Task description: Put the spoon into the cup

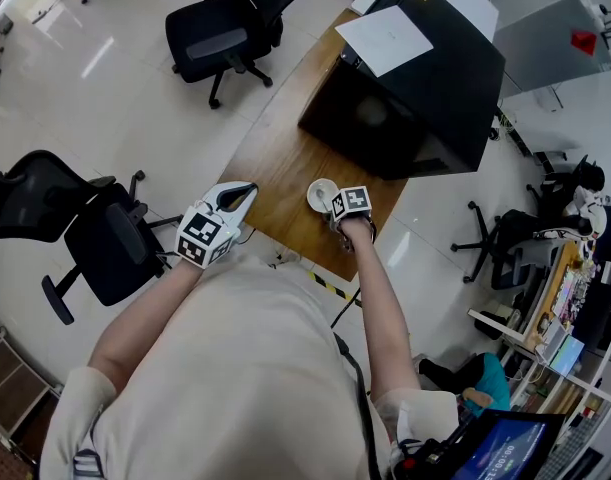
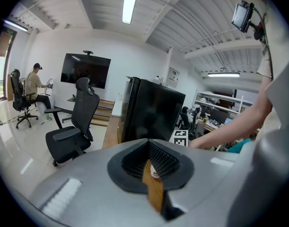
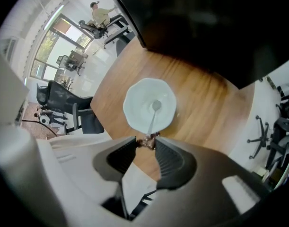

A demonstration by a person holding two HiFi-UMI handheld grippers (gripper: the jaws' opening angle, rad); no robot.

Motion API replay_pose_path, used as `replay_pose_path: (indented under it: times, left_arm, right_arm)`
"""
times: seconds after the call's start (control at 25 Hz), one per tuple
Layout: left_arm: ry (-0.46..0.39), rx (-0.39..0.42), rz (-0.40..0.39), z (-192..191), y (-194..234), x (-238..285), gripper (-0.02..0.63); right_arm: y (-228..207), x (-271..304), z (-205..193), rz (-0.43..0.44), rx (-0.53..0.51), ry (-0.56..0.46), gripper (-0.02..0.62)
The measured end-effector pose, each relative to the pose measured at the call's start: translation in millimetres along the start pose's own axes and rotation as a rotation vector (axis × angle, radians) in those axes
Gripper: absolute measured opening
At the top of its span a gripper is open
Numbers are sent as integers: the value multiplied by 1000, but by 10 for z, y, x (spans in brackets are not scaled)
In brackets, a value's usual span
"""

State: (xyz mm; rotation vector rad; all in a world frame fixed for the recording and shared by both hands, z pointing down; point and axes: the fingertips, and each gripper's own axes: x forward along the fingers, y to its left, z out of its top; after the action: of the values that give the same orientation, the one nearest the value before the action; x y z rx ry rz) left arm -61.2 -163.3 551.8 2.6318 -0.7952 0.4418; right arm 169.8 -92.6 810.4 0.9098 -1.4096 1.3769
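Note:
A white cup (image 1: 321,194) (image 3: 150,104) stands near the front edge of the wooden table (image 1: 275,158). My right gripper (image 1: 343,211) (image 3: 146,142) points steeply down right over it, shut on the top end of a thin metal spoon (image 3: 153,117). The spoon's bowl rests inside the cup on its bottom. My left gripper (image 1: 247,188) (image 2: 148,143) hovers at the table's front left edge, left of the cup, jaw tips together and nothing between them. In the left gripper view the right gripper's marker cube (image 2: 180,136) shows beyond the jaws.
A large black cabinet (image 1: 415,78) with a white sheet (image 1: 385,38) on top fills the table's far half, just behind the cup. Black office chairs stand at the left (image 1: 95,238) and beyond the table (image 1: 225,28). Striped tape (image 1: 325,283) marks the table's near edge.

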Motion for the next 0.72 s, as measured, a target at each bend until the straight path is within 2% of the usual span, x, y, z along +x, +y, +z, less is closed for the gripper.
replay_pose_path:
  times: [0.32, 0.48, 0.56, 0.64, 0.72]
  left_arm:
    - [4, 4, -7, -4, 17, -4, 5]
    - [4, 5, -13, 23, 38, 26, 5]
    - [7, 6, -17, 21, 52, 32, 5]
    - [9, 9, -24, 17, 55, 36, 5]
    - [10, 13, -34, 22, 42, 47, 5]
  right_arm:
    - [-23, -4, 59, -23, 15, -62, 136]
    - [-47, -55, 148, -48, -13, -104, 211]
    - [-27, -87, 182, -45, -13, -132, 226]
    - [-2, -166, 218, -48, -5, -194, 235]
    - [-7, -326, 283, -73, -2, -306, 244]
